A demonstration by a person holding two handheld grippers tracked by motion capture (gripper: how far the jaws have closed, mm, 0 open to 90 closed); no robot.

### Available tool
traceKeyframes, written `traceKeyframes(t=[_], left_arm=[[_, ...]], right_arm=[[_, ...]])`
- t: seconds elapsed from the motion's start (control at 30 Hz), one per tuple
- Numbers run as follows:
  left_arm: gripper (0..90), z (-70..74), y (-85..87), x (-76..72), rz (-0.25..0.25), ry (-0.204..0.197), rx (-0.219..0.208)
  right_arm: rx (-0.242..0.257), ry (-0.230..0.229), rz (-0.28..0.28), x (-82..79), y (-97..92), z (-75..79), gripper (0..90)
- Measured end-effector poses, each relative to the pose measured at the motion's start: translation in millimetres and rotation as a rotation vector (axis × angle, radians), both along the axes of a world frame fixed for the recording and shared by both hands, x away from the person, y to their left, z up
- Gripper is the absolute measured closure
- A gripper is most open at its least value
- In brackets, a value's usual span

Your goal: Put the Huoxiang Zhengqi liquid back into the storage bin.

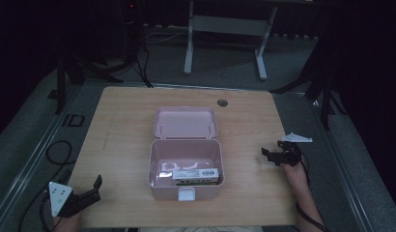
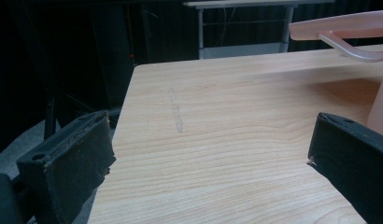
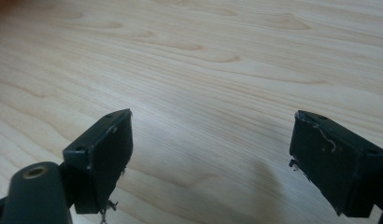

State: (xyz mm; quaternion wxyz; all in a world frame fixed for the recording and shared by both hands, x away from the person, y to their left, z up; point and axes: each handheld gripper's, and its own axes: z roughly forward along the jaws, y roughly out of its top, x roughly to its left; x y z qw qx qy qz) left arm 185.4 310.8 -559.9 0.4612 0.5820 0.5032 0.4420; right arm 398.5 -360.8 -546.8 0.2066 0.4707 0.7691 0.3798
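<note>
Nearest the high camera, the left hand-held gripper (image 1: 92, 189) is hovering at the front left corner of the worktop (image 1: 119, 125), its jaws spread wide with nothing between them; in the left gripper view bare wood is showing between the two black jaws, with the pink box (image 2: 380, 105) peeking in at the right edge. That pink box (image 1: 185, 169) is sitting near the middle of the worktop, towards the front edge, with its lid (image 1: 185, 122) thrown back and lying open behind it. Inside, a white-labelled packet (image 1: 196, 174) is lying flat along the front wall, and a pale curved piece (image 1: 179, 166) is resting just behind it, though what that is I cannot tell. The white latch (image 1: 186, 195) on the front face is hanging free. Out to the right, the right hand-held gripper (image 1: 274, 155) is waiting well apart from the box, jaws also gaping and holding nothing, its own view looking down on plain wood grain. By my reading, the packing is looking done, with the contents already in; what is left is swinging the lid over and pressing the latch home, and neither tool is touching the box yet.
</note>
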Motion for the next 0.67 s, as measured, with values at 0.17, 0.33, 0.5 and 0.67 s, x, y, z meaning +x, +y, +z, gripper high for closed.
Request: traceKeyframes(t=[0.17,0.33,0.5,0.67], left_arm=[[0.2,-0.1,0.3,0.1,-0.002,0.000,-0.002],[0.2,-0.1,0.6,0.1,-0.002,-0.002,-0.004],[0.2,0.0,0.6,0.1,-0.003,-0.002,-0.005],[0.2,0.0,0.8,-0.2,-0.004,-0.002,-0.006]], right_arm=[[0.012,0.003,-0.033,-0.1,-7.5,-1.8,13.7],[0.085,0.031,-0.032,1.6,-12.8,-3.5,13.8],[0.082,0.032,-0.036,2.0,-12.4,-3.2,13.5],[0.060,0.031,-0.043,1.8,-12.2,-4.2,13.3]])
